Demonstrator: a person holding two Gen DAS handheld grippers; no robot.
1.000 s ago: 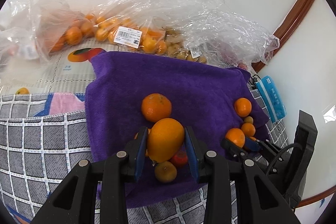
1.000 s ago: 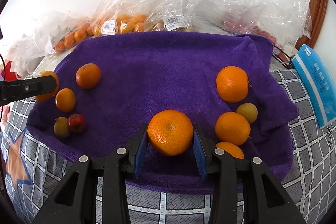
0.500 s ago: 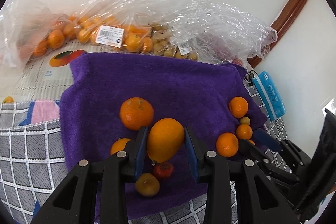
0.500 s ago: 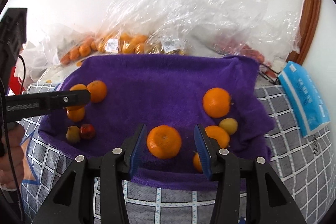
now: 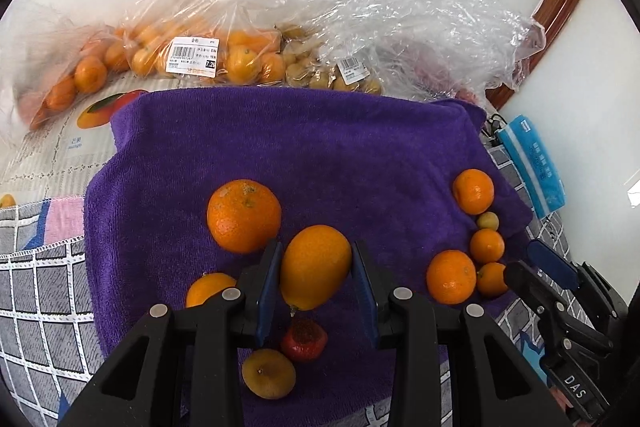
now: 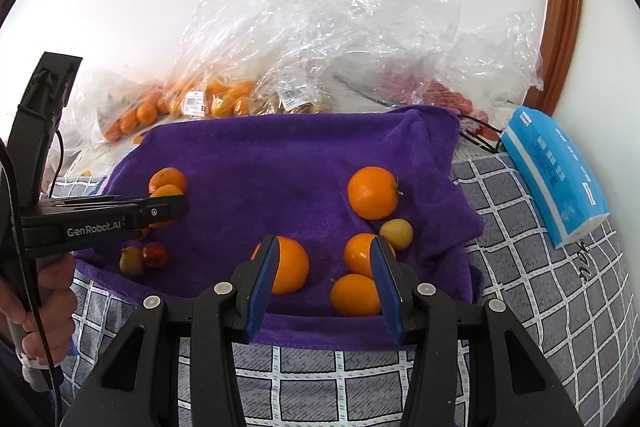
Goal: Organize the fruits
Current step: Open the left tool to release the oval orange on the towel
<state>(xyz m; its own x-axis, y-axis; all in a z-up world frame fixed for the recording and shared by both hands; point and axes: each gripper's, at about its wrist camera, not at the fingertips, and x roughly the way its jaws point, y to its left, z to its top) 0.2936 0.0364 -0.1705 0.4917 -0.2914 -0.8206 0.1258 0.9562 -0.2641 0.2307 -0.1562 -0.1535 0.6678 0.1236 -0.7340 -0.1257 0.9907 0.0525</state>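
A purple towel [image 5: 320, 147] [image 6: 280, 155] holds loose fruit. My left gripper [image 5: 316, 251] is shut on an oval orange fruit [image 5: 316, 267] just above the towel's near left part. Beside it lie a big mandarin [image 5: 244, 215], a small red fruit [image 5: 304, 341] and a brownish one [image 5: 268, 373]. My right gripper [image 6: 324, 245] stands open above the towel's front edge. A mandarin [image 6: 290, 265] lies free on the towel behind the left finger [image 6: 264, 267]. Several mandarins and a small yellow fruit [image 6: 396, 233] lie to the right. The left gripper [image 6: 160, 211] shows at the left.
Clear plastic bags of fruit [image 5: 192, 55] [image 6: 224, 99] are heaped against the white wall behind the towel. A blue tissue pack [image 6: 556, 171] lies on the grey checked cloth [image 6: 540, 267] at the right. A person's hand [image 6: 48, 307] grips the left handle. A wooden frame [image 6: 560, 7] runs up the right.
My right gripper opened, let go of the mandarin and drew back and up from it. My left gripper carried the oval fruit to the right over the towel.
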